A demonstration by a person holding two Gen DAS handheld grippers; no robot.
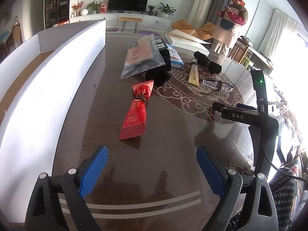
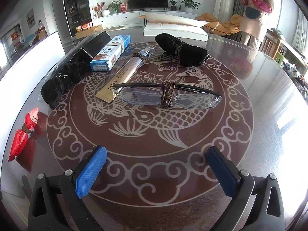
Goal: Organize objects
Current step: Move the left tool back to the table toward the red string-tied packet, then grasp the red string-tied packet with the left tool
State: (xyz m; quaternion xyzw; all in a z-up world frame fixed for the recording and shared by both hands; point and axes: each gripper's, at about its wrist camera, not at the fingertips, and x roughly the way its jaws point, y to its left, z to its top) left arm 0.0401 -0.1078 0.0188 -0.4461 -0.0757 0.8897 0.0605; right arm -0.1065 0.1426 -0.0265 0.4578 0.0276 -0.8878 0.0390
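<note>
We hover both tools over the glass-topped worktop (image 2: 259,100), and neither grips anything; our left tool (image 1: 152,171) stands spread wide with bare glass between its blue pads, and just ahead of it lies the red snack packet (image 1: 135,113), tied round its neck with a brown band, beside the white cardboard box (image 1: 57,80) along the left edge; our right tool (image 2: 156,170) is released too, its pads wide apart over the fish pattern; ahead of it sit the rimless glasses (image 2: 167,95), a brown band wound round the bridge; beyond them we see the gold tube (image 2: 123,77), the blue carton (image 2: 111,53) touching it, and the black velvet pouch (image 2: 181,49) further back; a person (image 2: 254,13) stands beyond the worktop at upper right.
</note>
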